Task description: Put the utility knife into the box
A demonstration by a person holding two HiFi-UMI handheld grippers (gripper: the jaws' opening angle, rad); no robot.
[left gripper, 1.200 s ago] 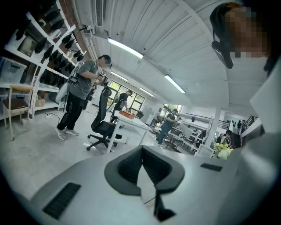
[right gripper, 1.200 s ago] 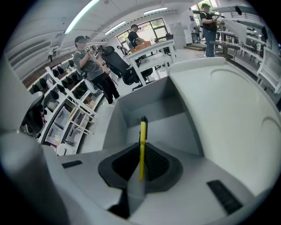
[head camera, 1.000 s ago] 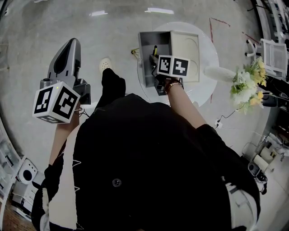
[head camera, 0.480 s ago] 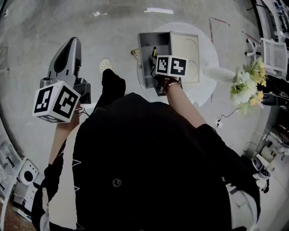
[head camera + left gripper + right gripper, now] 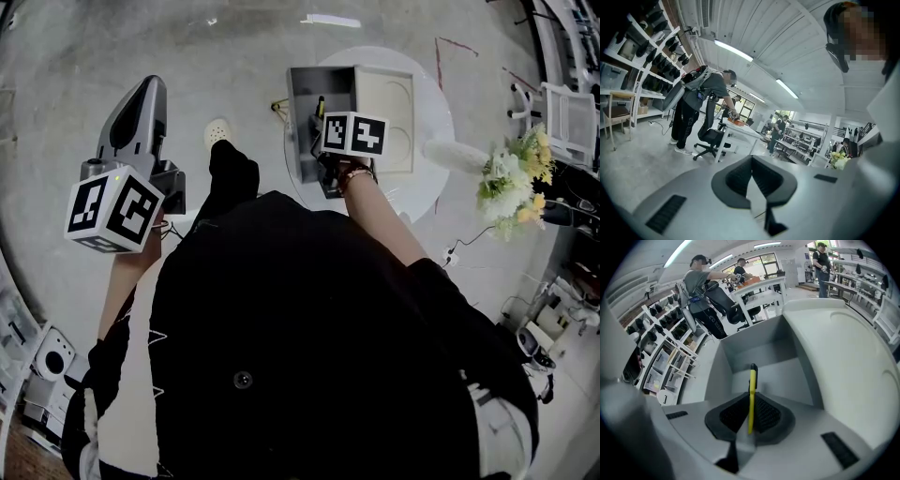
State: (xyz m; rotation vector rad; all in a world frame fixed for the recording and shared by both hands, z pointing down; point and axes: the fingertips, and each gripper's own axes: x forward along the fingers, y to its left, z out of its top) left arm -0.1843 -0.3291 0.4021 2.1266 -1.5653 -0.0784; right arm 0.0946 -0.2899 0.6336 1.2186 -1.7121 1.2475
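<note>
**Fingers point(image 5: 769, 414) of our right gripper point(image 5: 751, 404) clamped on the knife point(image 5: 752, 380) at the box point(image 5: 761, 355)**

Right gripper view: our two dark fingers are drawn in narrow against the yellow knife, one on each flat side. The knife stands edge-on between them. Its dark far end sticks out past the fingertips and points into the grey box, whose walls rise around it. We cannot tell whether the tip touches the bottom. The pale lid point(image 5: 843, 352) lies open to the right. Behind the box, people point(image 5: 701, 291) stand about the room.

Left gripper view: our left gripper point(image 5: 751, 161) has its fingers closed together, tips meeting, with nothing between them. It points out across the room, toward a person point(image 5: 696, 101) bent over a desk point(image 5: 740, 131) beside an office chair point(image 5: 708, 136).

Head view: we hold the right gripper over the box, which sits on a round white table point(image 5: 422, 187). The knife shows as a short yellow-and-black bar above the box's grey inside. The left gripper is well apart from the table, out over the floor point(image 5: 75, 94) at our left. A bunch of flowers point(image 5: 506, 178) shows just past the table's right edge.
</note>
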